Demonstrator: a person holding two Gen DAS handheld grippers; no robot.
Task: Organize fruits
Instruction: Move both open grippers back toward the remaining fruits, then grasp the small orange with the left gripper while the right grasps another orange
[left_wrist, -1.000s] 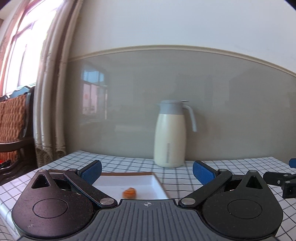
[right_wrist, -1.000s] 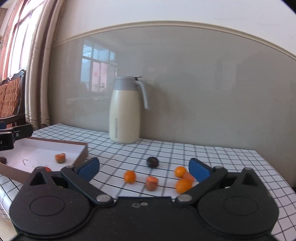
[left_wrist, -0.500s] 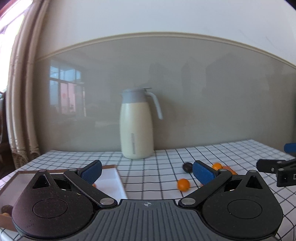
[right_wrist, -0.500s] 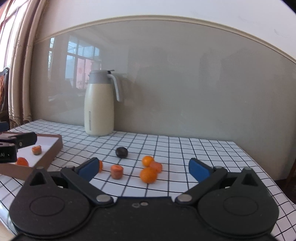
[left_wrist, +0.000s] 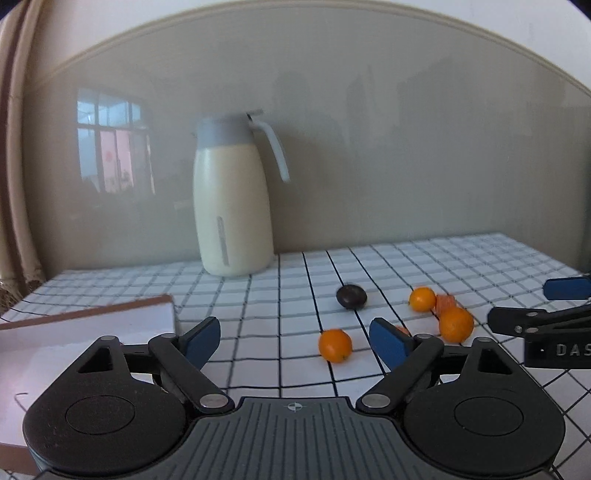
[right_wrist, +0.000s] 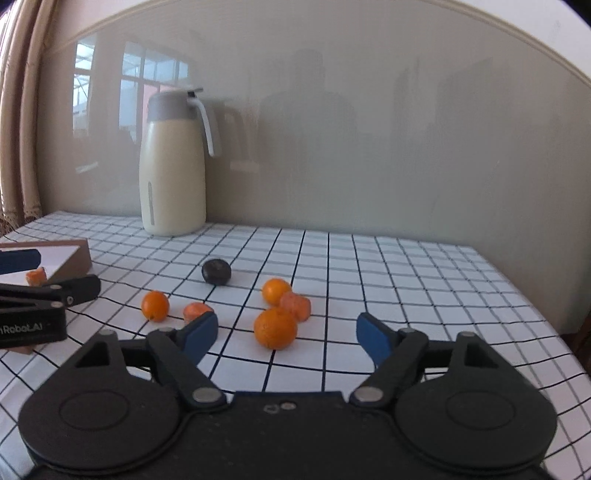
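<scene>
Several small orange fruits lie on the checked tablecloth: one (left_wrist: 335, 345) just ahead of my open, empty left gripper (left_wrist: 295, 339), and a cluster with the largest (right_wrist: 275, 328) between the fingers of my open, empty right gripper (right_wrist: 286, 334). A dark plum (right_wrist: 217, 271) lies behind them; it also shows in the left wrist view (left_wrist: 351, 296). A cut orange piece (right_wrist: 195, 310) sits by my right gripper's left finger. A brown box with a white inside (left_wrist: 110, 314) stands at the left and holds an orange piece (right_wrist: 36, 276).
A cream thermos jug (left_wrist: 231, 206) with a grey lid stands at the back by the wall. The table's right edge (right_wrist: 546, 325) drops off at the right. The left gripper (right_wrist: 44, 295) shows at the right wrist view's left edge.
Both grippers have swung to the right, away from the box and toward the loose fruits, and come closer to them. Both have stayed open and empty.
</scene>
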